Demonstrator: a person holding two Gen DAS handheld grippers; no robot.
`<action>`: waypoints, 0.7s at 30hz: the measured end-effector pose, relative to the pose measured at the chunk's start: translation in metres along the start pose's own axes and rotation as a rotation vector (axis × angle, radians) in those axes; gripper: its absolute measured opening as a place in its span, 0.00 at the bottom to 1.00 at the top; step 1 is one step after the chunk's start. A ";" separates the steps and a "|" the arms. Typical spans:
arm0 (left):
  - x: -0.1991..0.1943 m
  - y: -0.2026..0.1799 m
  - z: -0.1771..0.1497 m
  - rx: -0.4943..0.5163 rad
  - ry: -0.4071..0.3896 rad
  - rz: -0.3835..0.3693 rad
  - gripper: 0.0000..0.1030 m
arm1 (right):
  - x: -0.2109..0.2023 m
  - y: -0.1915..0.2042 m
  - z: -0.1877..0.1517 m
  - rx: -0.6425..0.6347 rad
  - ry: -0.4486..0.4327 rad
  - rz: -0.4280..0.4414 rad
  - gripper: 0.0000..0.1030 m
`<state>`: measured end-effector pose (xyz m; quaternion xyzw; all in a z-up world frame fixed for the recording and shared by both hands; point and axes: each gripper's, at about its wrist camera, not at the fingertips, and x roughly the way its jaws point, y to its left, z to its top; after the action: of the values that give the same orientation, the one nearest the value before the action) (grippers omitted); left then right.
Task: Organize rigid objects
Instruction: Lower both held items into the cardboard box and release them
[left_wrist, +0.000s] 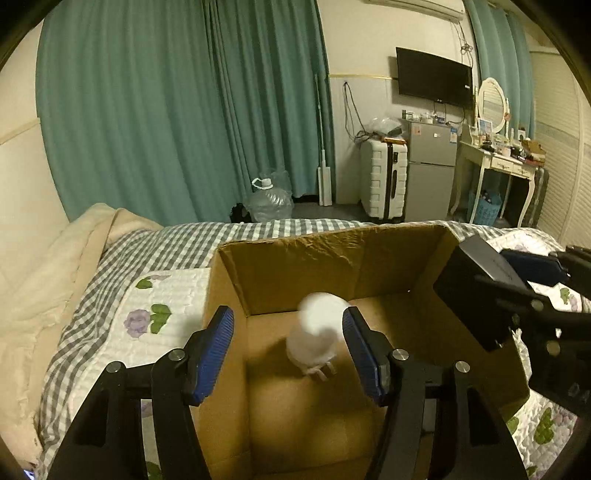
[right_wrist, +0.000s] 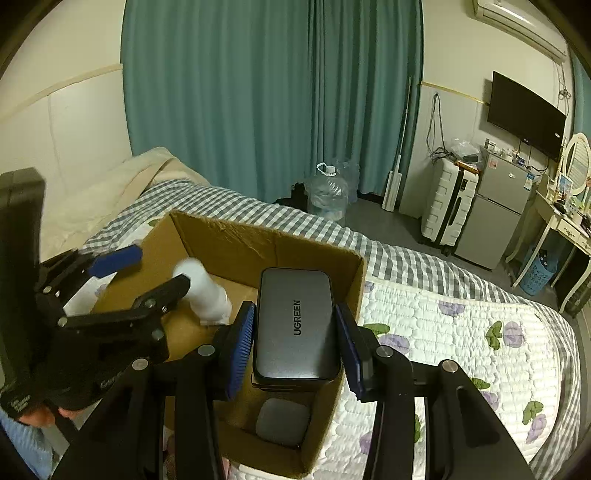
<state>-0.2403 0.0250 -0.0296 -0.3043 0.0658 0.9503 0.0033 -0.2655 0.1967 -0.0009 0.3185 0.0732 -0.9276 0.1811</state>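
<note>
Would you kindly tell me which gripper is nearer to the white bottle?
Left. The left gripper straddles the white bottle with open jaws; the right gripper, off to its side, clamps the grey UGREEN case.

Lighting: dim, warm yellowish indoor light from above; no glare. Shadows: soft, dark pooling inside the cardboard box (left_wrist: 332, 258). Blur: white bottle (left_wrist: 317, 332) smeared in both views; the rest fairly sharp. Distortion: strong fisheye bending of curtain (left_wrist: 147, 110) and walls, black vignette at all corners. Noise: mild grain in dark areas.
</note>
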 end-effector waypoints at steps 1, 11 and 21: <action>-0.001 0.001 -0.001 -0.002 0.003 0.001 0.62 | 0.002 0.001 0.001 -0.001 0.002 0.000 0.42; -0.024 0.017 -0.005 -0.050 0.002 0.008 0.62 | 0.003 0.001 0.001 0.036 -0.038 -0.026 0.64; -0.104 0.024 -0.006 -0.075 -0.032 -0.004 0.65 | -0.091 0.006 -0.003 0.041 -0.074 -0.100 0.72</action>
<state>-0.1533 0.0045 0.0287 -0.2892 0.0295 0.9568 -0.0052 -0.1948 0.2182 0.0526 0.2837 0.0635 -0.9478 0.1308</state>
